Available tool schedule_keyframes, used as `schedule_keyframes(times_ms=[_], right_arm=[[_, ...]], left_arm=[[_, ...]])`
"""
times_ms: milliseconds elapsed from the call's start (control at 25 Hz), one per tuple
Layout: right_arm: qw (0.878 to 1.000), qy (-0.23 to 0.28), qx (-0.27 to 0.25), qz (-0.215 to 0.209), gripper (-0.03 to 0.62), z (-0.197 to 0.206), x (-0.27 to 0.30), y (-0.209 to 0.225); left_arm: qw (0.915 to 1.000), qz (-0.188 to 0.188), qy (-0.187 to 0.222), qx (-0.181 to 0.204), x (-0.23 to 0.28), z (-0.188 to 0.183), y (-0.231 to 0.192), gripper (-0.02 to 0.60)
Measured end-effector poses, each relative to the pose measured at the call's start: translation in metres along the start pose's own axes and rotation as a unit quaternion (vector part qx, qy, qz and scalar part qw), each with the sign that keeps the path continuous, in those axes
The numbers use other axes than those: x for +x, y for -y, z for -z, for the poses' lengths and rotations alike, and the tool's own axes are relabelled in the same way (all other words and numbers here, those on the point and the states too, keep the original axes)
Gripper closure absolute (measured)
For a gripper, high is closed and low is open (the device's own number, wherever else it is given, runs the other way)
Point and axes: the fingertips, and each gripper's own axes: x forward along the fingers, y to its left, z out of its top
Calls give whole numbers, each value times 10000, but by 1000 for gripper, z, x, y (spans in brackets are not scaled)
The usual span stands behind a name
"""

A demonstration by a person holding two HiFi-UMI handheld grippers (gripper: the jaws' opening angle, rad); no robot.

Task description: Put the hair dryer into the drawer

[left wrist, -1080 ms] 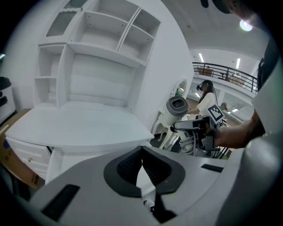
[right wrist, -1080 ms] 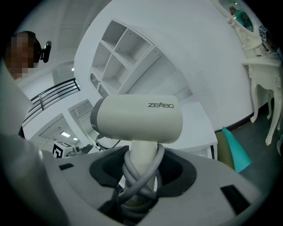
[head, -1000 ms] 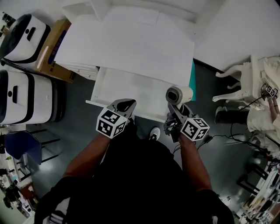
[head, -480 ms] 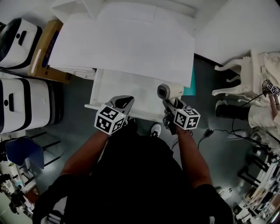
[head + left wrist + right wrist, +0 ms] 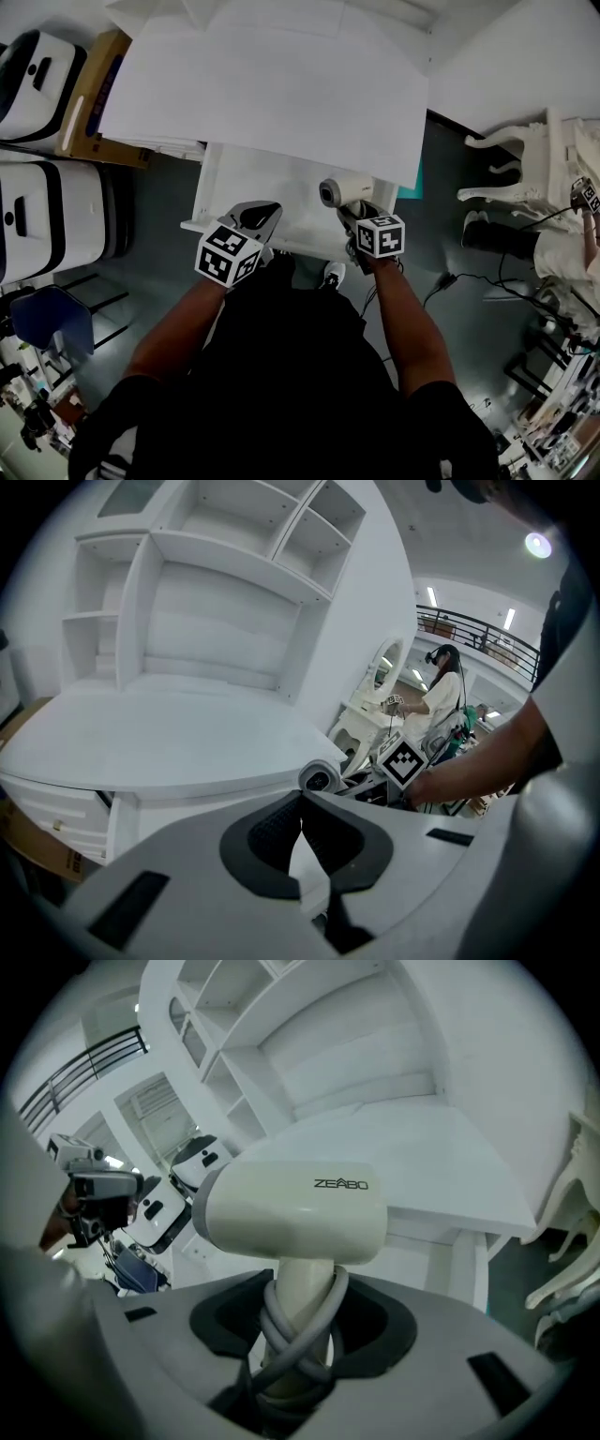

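Your right gripper (image 5: 354,216) has its jaws clamped on the hair dryer (image 5: 342,190) by its cord-wrapped handle. The heavy head could swivel and clip the drawer (image 5: 267,183) rim. The left gripper (image 5: 255,217) has its jaws together, empty.

The only word I can read is the brand "ZEABO", in small grey capitals on the side of the hair dryer (image 5: 291,1218), at the centre of the right gripper view. In the head view, the cardboard box (image 5: 89,94) at the upper left carries a strip of blue print, too small for me to read. My left gripper (image 5: 261,212) and right gripper (image 5: 349,214) each bear black-and-white square markers (image 5: 228,255), coded patterns with no letters or numbers.
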Motion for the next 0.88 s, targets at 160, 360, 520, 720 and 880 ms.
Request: schedule_keyframes(times_ms=[160,360,520,720,880], right_arm=[[9981,-431,-439,-11,384,13,22,-2],[9938,-789,-784,27,384,21,45,-5],[9907,-1043,-870,77,384,30,60,1],[9908,-1149,-657,271,384,33,77,15],[9876,-1237,-688,679,384,31,89,28]], left_arm=[[9999,-55,-46,-111,-1,8,-9,572],[9997,-83,-69,-221,-1,14,-17,572],[9996,-85,-42,-247,0,13,-17,572],[9995,-126,-57,-270,-3,15,-20,572],[9993,-160,-104,-323,-6,21,-22,572]])
